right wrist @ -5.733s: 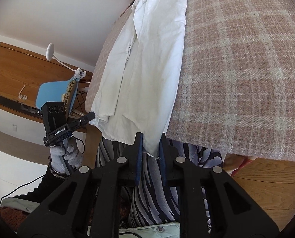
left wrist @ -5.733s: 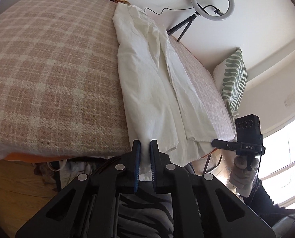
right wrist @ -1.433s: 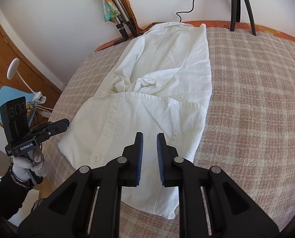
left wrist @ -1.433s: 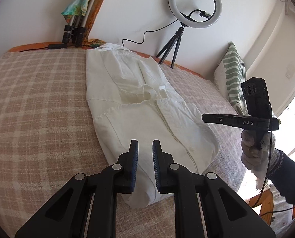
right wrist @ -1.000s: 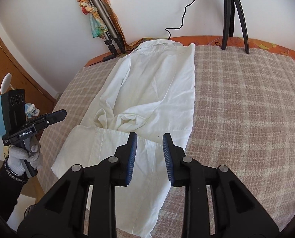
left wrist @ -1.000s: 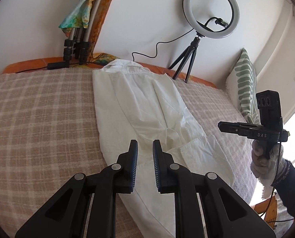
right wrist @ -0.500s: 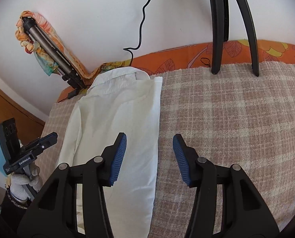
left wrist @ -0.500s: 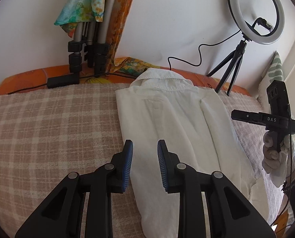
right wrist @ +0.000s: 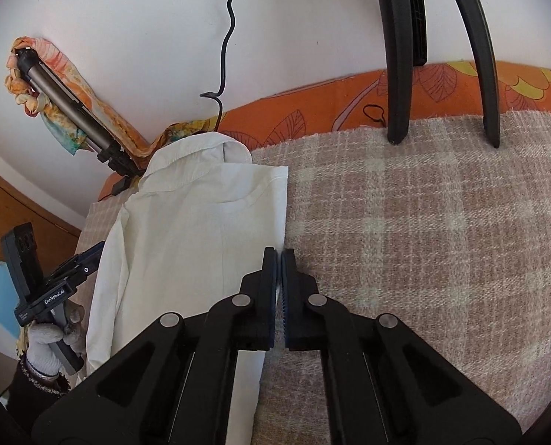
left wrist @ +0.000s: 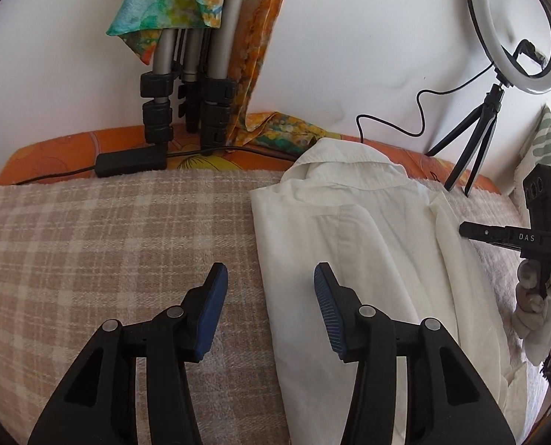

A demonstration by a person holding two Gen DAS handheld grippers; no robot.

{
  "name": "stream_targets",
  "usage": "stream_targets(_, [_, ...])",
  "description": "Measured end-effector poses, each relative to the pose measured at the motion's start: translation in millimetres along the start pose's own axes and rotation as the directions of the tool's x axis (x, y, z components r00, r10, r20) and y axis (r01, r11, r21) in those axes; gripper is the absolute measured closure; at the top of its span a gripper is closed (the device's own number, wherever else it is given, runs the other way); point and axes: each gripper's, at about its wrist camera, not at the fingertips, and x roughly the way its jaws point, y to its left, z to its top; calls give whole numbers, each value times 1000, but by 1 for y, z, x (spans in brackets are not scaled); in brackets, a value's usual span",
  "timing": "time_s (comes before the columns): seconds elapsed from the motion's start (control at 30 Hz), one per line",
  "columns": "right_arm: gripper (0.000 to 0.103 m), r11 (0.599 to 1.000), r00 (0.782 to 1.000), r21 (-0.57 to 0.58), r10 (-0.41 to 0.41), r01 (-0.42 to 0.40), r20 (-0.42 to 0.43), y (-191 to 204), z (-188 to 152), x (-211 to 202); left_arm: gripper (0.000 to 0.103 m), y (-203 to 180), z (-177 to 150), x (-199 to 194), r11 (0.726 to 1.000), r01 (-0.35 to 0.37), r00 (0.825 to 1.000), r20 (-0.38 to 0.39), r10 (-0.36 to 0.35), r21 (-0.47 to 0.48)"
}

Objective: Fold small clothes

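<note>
A white shirt (left wrist: 349, 244), folded lengthwise into a long strip, lies on the plaid blanket (left wrist: 108, 230) with its collar toward the wall. In the left wrist view my left gripper (left wrist: 270, 274) straddles the shirt's left edge below the shoulder. Its jaws are opening and the pads do not press the cloth. In the right wrist view the shirt (right wrist: 194, 230) shows its right edge. My right gripper (right wrist: 279, 254) is shut on that edge below the shoulder, with a sliver of white between the pads.
A folded tripod (left wrist: 186, 85) draped with a coloured scarf leans on the wall, with a black power block (left wrist: 131, 161) at its foot. A ring light (left wrist: 516, 29) on a small tripod (right wrist: 401, 55) stands on the bed by the collar. A gloved hand (left wrist: 531, 296) is at the right.
Both grippers have travelled up the shirt from its folded hem to the shoulders. The left jaws have spread wide. The right jaws opened, then shut on the shirt's edge.
</note>
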Motion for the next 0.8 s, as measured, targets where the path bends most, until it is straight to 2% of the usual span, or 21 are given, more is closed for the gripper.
stream_targets(0.1, [87,999,999,19,35,-35,7,-3,9,-3,56,2,12,9,999,26,1000,-11,-26,-20])
stream_targets(0.2, [64,998,998,29,58,-59,21,-2,17,-2,57,2,22,20,996,78,996,-33,-80,-38])
stream_targets(0.27, [63,998,998,28,64,-64,11,-2,22,5,59,1,26,26,992,114,992,-43,-116,-48])
stream_targets(0.3, [63,998,998,29,64,-64,7,-2,24,9,63,1,28,26,991,124,991,-35,-126,-47])
stream_targets(0.37, [67,997,998,32,65,-65,6,-3,25,14,77,2,32,32,985,163,984,-56,-167,-61])
stream_targets(0.4, [79,997,998,37,65,-65,18,-5,25,15,85,2,32,34,985,161,985,-53,-165,-65])
stream_targets(0.43, [96,997,998,48,63,-64,20,-7,25,17,95,4,32,36,982,174,982,-55,-178,-76])
stream_targets(0.53, [99,993,996,74,88,-89,17,-12,25,20,98,9,32,38,974,197,977,-55,-204,-112])
stream_targets(0.63, [100,998,998,45,53,-54,26,-3,25,17,99,4,31,33,979,179,982,-42,-184,-93])
stream_targets(0.8, [101,996,994,34,76,-79,80,6,27,-9,100,5,35,10,969,208,978,12,-209,-129])
